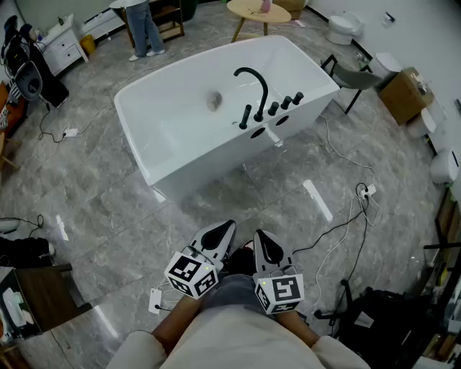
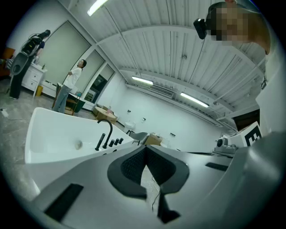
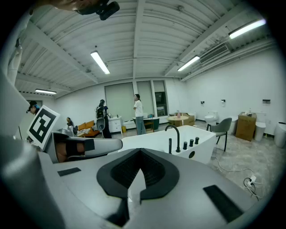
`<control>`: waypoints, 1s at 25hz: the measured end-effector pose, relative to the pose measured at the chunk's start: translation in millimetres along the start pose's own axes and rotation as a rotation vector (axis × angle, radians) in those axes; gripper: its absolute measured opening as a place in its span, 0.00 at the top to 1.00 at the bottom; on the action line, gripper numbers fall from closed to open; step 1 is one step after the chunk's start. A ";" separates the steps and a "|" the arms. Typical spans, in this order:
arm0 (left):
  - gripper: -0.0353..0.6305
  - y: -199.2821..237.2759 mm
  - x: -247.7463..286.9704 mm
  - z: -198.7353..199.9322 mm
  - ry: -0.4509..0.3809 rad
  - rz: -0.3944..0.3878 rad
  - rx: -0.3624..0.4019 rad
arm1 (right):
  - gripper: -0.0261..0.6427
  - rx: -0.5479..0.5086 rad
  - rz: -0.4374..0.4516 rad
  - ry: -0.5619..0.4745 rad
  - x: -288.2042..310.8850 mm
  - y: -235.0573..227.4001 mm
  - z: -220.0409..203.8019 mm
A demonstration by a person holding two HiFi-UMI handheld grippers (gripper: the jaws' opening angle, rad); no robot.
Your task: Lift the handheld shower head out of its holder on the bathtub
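Note:
A white bathtub (image 1: 166, 108) stands on the grey tiled floor, well ahead of me. On its near rim a black arched faucet (image 1: 253, 79) rises, with the slim black handheld shower head (image 1: 246, 117) upright in its holder to the left of it and black knobs (image 1: 286, 102) to the right. The shower head (image 2: 101, 142) also shows in the left gripper view and, as the shower head (image 3: 170, 145), in the right gripper view. My left gripper (image 1: 229, 225) and right gripper (image 1: 259, 234) are held side by side close to my body, far short of the tub. Both are shut and hold nothing.
A person (image 1: 144, 29) stands beyond the tub near a white cabinet (image 1: 61, 43). A round wooden table (image 1: 258, 11), a grey chair (image 1: 353, 72) and a cardboard box (image 1: 403, 94) lie behind and right. Cables (image 1: 346, 216) trail over the floor at right.

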State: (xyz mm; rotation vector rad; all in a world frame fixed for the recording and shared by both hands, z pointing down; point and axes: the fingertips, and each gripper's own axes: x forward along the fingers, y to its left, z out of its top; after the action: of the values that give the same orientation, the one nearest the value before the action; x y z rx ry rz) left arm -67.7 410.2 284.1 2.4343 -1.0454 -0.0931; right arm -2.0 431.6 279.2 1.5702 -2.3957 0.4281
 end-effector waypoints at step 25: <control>0.94 -70.8 141.4 5.6 0.070 -0.013 0.167 | 0.93 0.071 0.066 -0.091 0.3 -128.2 38.7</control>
State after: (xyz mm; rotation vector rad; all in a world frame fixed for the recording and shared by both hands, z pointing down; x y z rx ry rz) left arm 77.6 351.0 264.4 2.5730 -1.0438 0.0781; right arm 114.1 368.5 257.5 1.5755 -2.5326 0.4687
